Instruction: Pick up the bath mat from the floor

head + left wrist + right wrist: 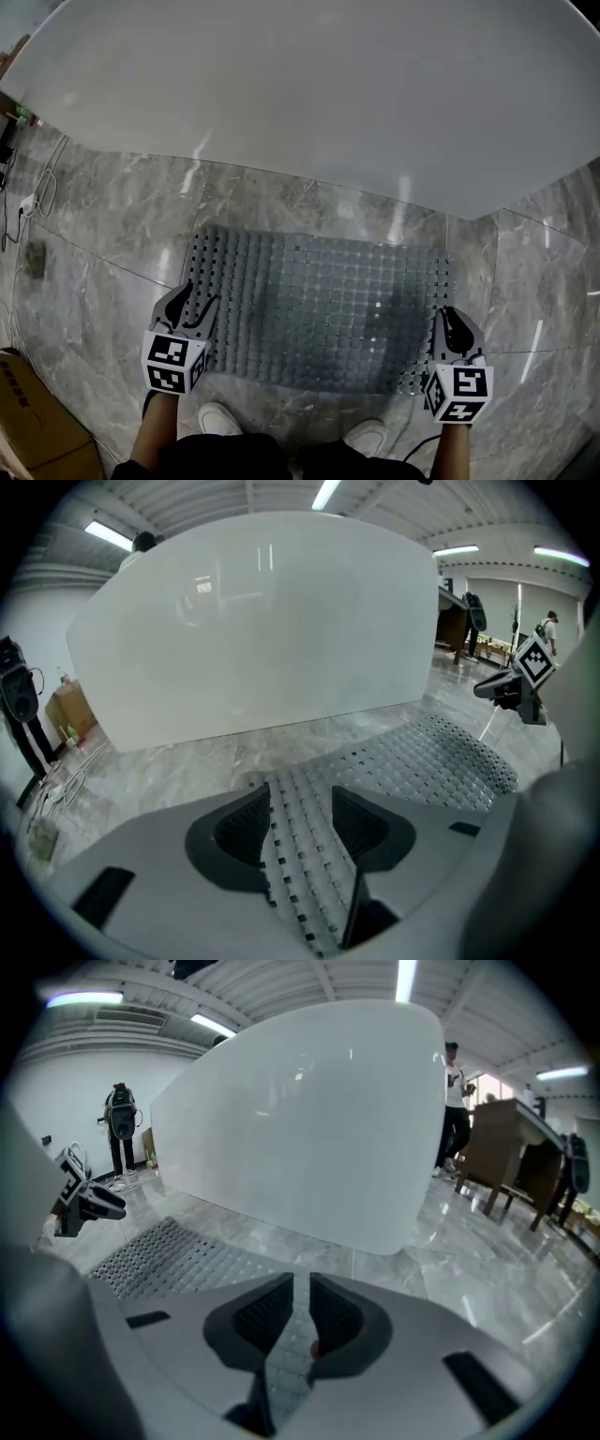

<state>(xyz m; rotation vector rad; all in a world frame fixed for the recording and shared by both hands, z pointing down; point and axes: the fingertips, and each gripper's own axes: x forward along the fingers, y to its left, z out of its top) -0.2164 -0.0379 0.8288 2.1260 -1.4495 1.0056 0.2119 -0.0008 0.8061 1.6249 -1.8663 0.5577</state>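
Note:
A grey perforated bath mat (319, 300) lies flat on the marble floor in front of a white tub. My left gripper (192, 298) is at the mat's near-left edge. In the left gripper view its jaws (300, 822) stand apart with a strip of the mat (422, 761) between them, so it is open. My right gripper (453, 323) is at the near-right edge. In the right gripper view its pads (300, 1312) pinch a thin fold of the mat (169, 1255).
The big white tub (309, 94) fills the space beyond the mat. A cardboard box (28, 412) sits at the near left, and cables (28, 202) trail along the left floor. The person's shoes (220, 419) stand just behind the mat. A wooden table (511, 1157) stands off to the right.

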